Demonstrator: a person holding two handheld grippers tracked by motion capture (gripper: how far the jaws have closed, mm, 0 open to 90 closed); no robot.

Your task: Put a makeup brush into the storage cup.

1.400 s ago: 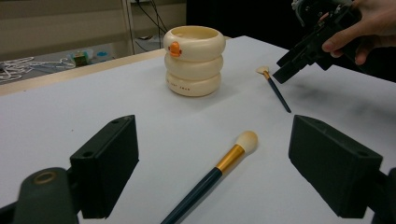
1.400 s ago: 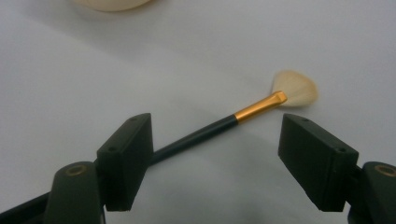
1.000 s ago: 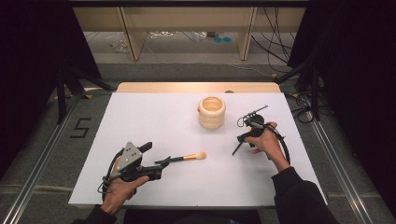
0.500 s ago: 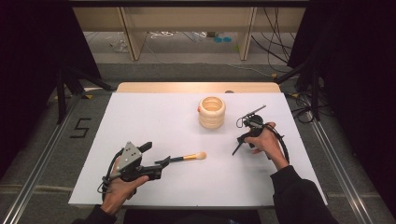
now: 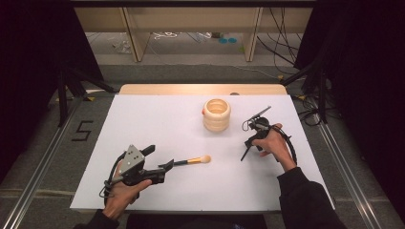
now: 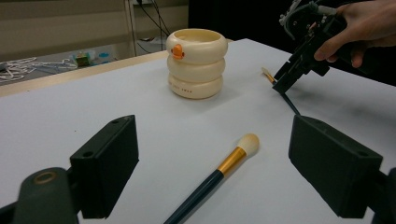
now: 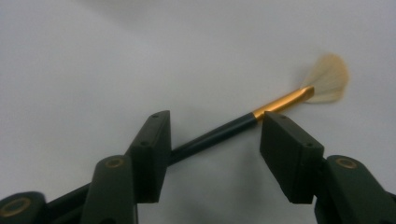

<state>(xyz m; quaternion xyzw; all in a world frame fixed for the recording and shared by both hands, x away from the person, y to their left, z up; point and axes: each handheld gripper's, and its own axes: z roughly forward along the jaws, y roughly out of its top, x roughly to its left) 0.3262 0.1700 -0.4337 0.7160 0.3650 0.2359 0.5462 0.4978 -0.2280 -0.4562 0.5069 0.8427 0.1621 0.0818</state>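
Note:
A cream ringed holder (image 5: 216, 114) (image 6: 195, 63) with a small orange mark stands upright at the table's middle back. A round-headed makeup brush (image 5: 195, 160) (image 6: 228, 163), dark handle and gold ferrule, lies flat on the white table. My left gripper (image 5: 166, 167) (image 6: 212, 140) is open, its jaws on either side of that handle without touching it. A fan brush (image 7: 285, 100) (image 6: 268, 74) lies to the right of the holder. My right gripper (image 5: 249, 143) (image 7: 215, 149) (image 6: 282, 85) is open and tilted down over the fan brush's dark handle, which runs between its jaws.
The white table (image 5: 157, 119) ends in a wooden strip (image 5: 200, 89) at the back. Dark curtains flank both sides. Shelf legs and cables (image 5: 282, 47) lie on the floor beyond the table.

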